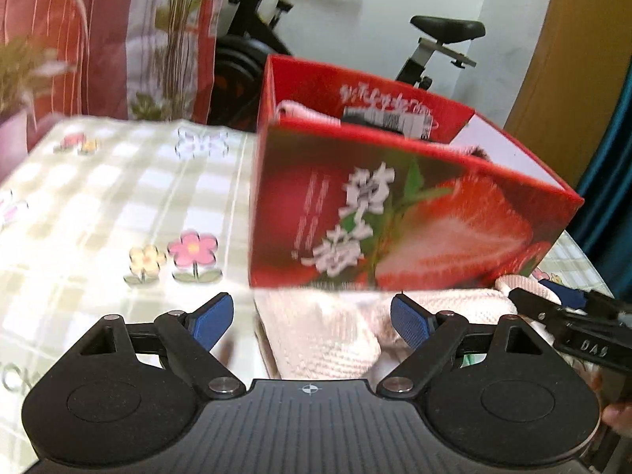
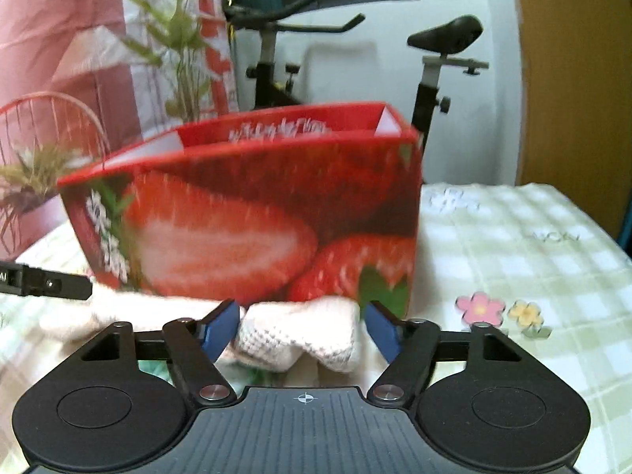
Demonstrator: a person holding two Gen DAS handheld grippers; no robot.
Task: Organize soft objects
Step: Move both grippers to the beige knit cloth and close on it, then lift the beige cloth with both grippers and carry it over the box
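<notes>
A glossy red strawberry box (image 2: 252,213) stands on the checked surface (image 2: 533,237), blocking the view beyond; both claws (image 1: 312,320) (image 2: 302,330) gape around a knitted cream cloth (image 2: 300,335), gripping nothing.

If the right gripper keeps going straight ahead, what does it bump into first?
Most likely the pink knitted cloth: it lies bunched between the right gripper's open fingers, right in front. Just behind it stands the red strawberry box, which it would reach next. How far apart they are is hard to tell.
</notes>
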